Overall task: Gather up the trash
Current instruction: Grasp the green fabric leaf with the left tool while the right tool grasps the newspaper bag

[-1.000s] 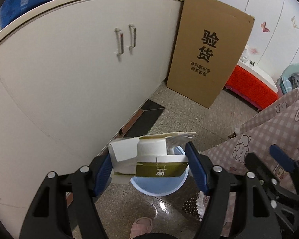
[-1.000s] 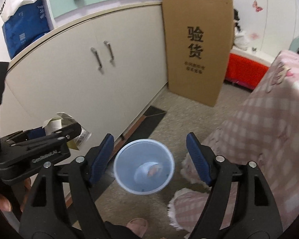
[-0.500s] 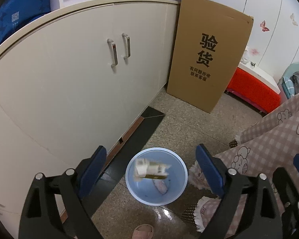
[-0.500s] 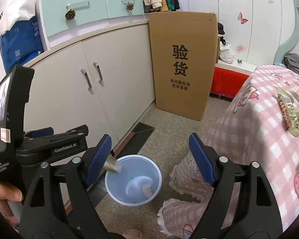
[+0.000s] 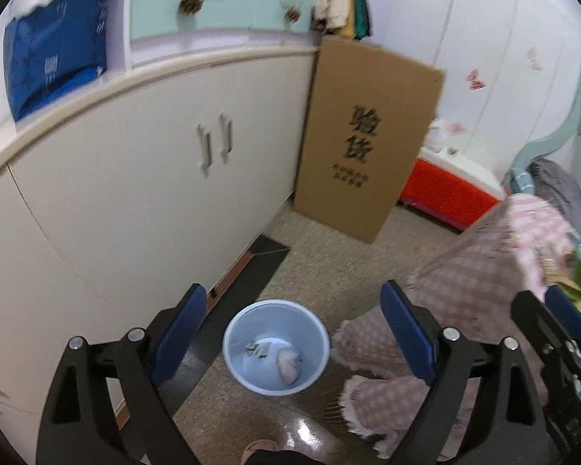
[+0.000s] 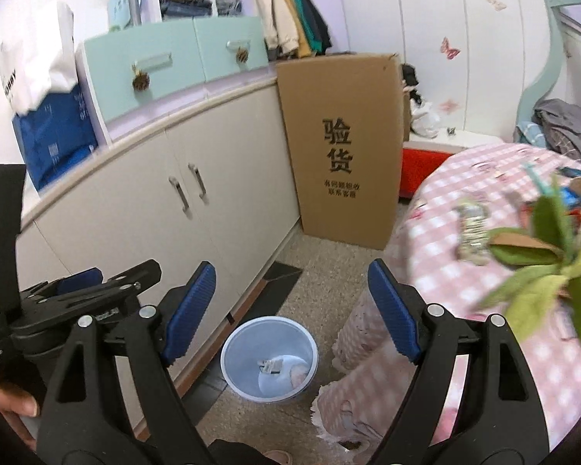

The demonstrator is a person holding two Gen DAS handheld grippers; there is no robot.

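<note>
both tongs, left tongs (image 5: pixel 293 329) and right tongs (image 6: pixel 291 308), gape apart and empty above the blue bin (image 5: pixel 276 347); the trash (image 5: pixel 260 348) lies inside, below them, so more can drop in.

Left gripper (image 5: pixel 290 329) jaws wide apart, nothing between the pads. Bin (image 5: pixel 276 347) on the floor, framed between the fingers; landmark for the rest. Inside bin: crumpled wrapper (image 5: pixel 260 348) left of a pinkish lump (image 5: pixel 289 365). Cabinet (image 5: pixel 135 178) left of bin, dark mat (image 5: pixel 251 271) just behind-left along the cabinet base. Cardboard box (image 5: pixel 364 143) leaning upright well behind bin. Pink checked cloth (image 5: pixel 484 271) right of bin, hem near the rim. Right gripper (image 5: pixel 554 333) far right of bin. Slipper toe (image 5: pixel 259 447) in front of bin.
</note>
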